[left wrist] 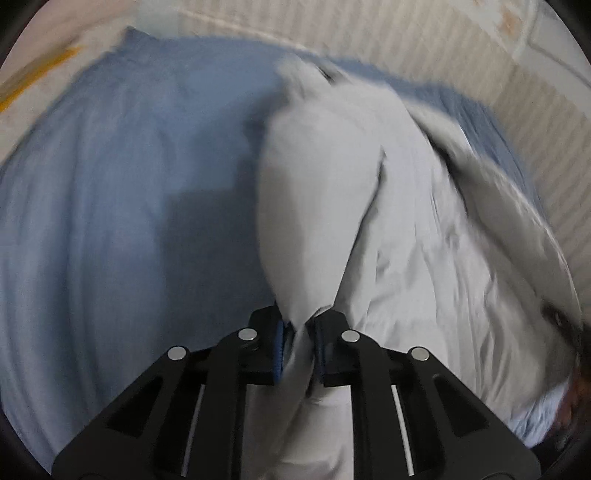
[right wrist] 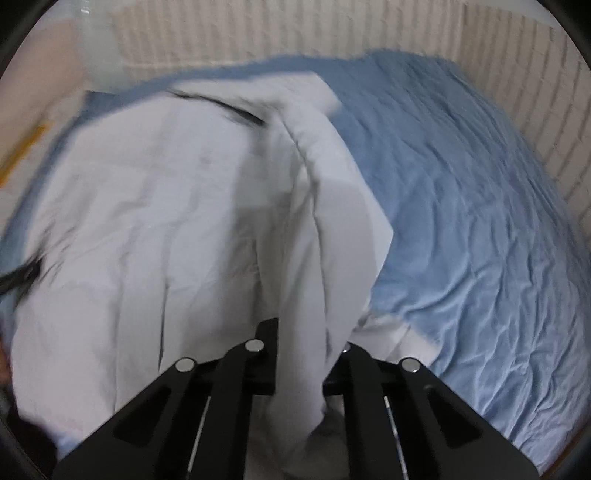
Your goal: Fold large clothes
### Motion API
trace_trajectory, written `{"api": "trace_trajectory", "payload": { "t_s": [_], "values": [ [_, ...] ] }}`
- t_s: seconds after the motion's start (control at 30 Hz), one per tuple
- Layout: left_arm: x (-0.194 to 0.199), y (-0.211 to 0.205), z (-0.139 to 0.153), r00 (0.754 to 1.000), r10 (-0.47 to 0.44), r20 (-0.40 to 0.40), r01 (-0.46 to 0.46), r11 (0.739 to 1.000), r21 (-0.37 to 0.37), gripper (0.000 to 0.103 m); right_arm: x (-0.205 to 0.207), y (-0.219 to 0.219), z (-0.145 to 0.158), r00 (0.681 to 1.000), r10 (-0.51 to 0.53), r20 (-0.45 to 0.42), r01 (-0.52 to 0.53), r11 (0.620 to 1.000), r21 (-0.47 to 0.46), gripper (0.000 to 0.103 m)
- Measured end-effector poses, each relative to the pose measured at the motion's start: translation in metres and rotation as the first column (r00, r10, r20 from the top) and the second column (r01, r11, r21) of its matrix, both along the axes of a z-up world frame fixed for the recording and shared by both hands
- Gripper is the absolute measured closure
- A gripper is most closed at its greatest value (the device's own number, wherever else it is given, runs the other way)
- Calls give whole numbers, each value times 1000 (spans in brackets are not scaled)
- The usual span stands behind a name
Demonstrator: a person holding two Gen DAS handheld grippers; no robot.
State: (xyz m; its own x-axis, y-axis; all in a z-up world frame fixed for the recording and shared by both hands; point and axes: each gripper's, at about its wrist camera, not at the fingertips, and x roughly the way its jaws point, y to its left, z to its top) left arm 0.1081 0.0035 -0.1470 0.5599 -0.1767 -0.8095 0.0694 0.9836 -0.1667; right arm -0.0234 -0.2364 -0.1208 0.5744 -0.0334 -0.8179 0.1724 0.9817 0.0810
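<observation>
Judging from how the cloth lies, the fold is only at its start: the pale grey-white garment (left wrist: 424, 240) is gathered and lifted at two points, with most of it spread crumpled over the blue bedsheet (left wrist: 110, 184), and no neat crease or stacked layer shows yet. The left gripper (left wrist: 298, 343) has its jaws drawn close on a bunched ridge of the garment, the fabric rising from between its blue pads (left wrist: 281, 347) in a taut peak. The right gripper (right wrist: 308, 354) is likewise pinched on a fold of the same garment, which drapes down through the jaws and hides the pads themselves. In the right wrist view a dark trim or cord (right wrist: 236, 110) runs along the far edge of the garment, and a loose flap hangs off towards the sheet. What looks to be left is carrying the held edges across, laying them flat and smoothing them. There is open sheet to the left of the garment in the left view and to the right in the right view, so either hand has room to swing outward; the ribbed cream wall (right wrist: 295, 33) close behind the bed limits travel forward. Both views are blurred, so finer seams cannot be told.
</observation>
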Motion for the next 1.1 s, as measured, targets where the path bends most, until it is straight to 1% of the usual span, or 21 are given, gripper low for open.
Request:
{"api": "trace_trajectory", "payload": {
  "t_s": [0.03,0.13,0.2,0.27,0.33,0.4,0.43,0.47,0.53,0.57,0.63,0.67,0.7,0.8,0.87,0.93,0.97,1.0,1.03,1.07,1.1],
  "values": [
    [-6,8,9,1000,10,21,-10,999,33,90,-15,11,7,999,49,7,-49,999,13,99],
    [-36,15,22,998,-28,55,24,997,79,90,-55,32,13,995,100,-2,-100,995,-15,99],
    [-67,8,21,995,-67,70,58,992,114,90,-77,33,10,996,91,-17,-91,996,-25,99],
    [-87,-8,9,992,-99,71,85,980,182,90,-87,22,6,997,69,-32,-69,998,0,98],
    [-93,-14,6,993,-92,76,76,978,193,82,-82,8,2,999,14,-48,-13,1000,23,93],
    [-91,-5,20,991,-42,124,22,987,156,65,-83,4,9,999,-39,-30,40,999,18,76],
    [-92,4,31,988,-6,157,-16,991,136,43,-79,-2,14,998,-60,-10,60,998,7,72],
    [-91,13,43,976,58,209,-84,989,117,20,-78,-7,16,998,-65,3,65,998,2,68],
    [-91,22,58,951,146,271,-179,979,100,4,-75,-6,30,998,-52,29,53,999,-13,65],
    [-87,30,69,934,193,301,-226,971,82,3,-71,-5,35,999,-42,34,43,999,-25,62],
    [-71,33,80,928,215,304,-246,967,66,3,-56,2,51,999,10,31,-8,998,-69,61],
    [-68,38,83,928,217,303,-247,967,67,3,-52,6,57,999,34,34,-31,996,-80,61],
    [-57,38,88,929,213,303,-246,966,75,3,-46,14,66,996,80,31,-77,993,-89,58],
    [-43,35,94,932,176,317,-226,965,129,3,-42,23,84,986,167,18,-164,982,-96,57],
    [-29,34,86,940,151,307,-210,963,169,3,-47,22,93,981,194,20,-192,977,-91,54],
    [-10,32,76,952,134,274,-187,966,177,3,-57,12,99,980,196,29,-194,978,-71,54],
    [-5,38,73,956,132,262,-183,966,180,3,-66,4,101,984,174,26,-172,982,-76,45],
    [0,45,71,958,131,255,-181,966,184,3,-75,-4,104,989,137,47,-131,984,-119,18],
    [5,46,70,957,136,256,-187,964,187,3,-85,-9,109,993,92,78,-77,981,-179,8],
    [12,46,72,948,153,279,-209,960,184,3,-96,-15,116,992,55,111,-26,968,-250,3],
    [16,51,73,941,164,297,-222,959,175,3,-102,-21,122,992,37,123,0,957,-289,3]
  ]
}}
